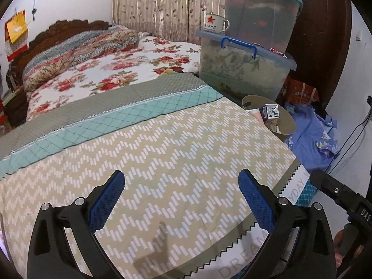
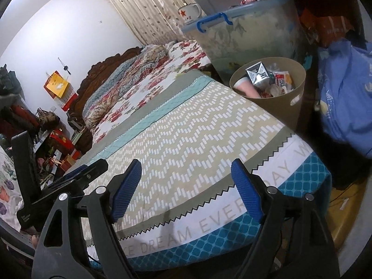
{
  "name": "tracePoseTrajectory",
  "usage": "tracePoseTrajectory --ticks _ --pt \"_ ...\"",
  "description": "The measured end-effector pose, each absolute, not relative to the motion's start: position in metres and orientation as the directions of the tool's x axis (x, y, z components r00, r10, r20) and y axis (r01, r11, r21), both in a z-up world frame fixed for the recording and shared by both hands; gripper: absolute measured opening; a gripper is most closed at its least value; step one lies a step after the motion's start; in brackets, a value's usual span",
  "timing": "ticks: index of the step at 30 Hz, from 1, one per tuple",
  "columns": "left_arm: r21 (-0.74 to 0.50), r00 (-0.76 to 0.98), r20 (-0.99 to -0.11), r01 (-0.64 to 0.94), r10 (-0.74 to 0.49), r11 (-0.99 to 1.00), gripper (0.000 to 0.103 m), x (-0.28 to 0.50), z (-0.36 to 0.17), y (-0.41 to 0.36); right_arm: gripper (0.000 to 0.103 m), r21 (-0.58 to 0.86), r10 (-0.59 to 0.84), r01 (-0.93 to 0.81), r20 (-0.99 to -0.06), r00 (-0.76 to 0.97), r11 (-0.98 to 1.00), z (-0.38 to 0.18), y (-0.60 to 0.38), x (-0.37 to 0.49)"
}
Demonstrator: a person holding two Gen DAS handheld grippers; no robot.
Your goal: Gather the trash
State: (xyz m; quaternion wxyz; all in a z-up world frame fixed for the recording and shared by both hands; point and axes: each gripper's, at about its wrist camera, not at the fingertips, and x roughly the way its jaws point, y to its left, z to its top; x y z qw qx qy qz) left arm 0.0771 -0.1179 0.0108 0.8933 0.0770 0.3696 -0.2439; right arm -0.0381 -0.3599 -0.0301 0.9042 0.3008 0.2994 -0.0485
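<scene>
One trash bin [image 1: 287,129] in left wrist view, beyond bedspread [image 1: 162,144], up-right of left gripper [image 1: 181,200]: jaws wide, empty. Right wrist view: same bin [image 2: 279,104], one carton [image 2: 258,75] on top, up-right of right gripper [image 2: 186,186], wide, empty.

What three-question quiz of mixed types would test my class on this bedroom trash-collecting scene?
1. True or false: the left gripper holds a piece of trash.
2. Where does the tan trash bin stand? A) on the floral bedspread B) beside the bed's corner, before the storage box C) on the box lid
3. Fill in: the red-star mug rests on the box's ____.

Key: 1 false, both it and the right gripper are open and empty. 2 B. 3 lid.
</scene>
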Motion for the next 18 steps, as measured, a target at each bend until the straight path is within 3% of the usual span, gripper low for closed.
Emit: tracePoseTrajectory --ticks 18 --pt "0.032 0.704 -0.632 0.442 -0.324 0.896 0.094 0.054 0.032 -0.122 0.091 0.511 0.061 0.267 -0.537 0.841 0.817 -0.022 -0.356 -0.052"
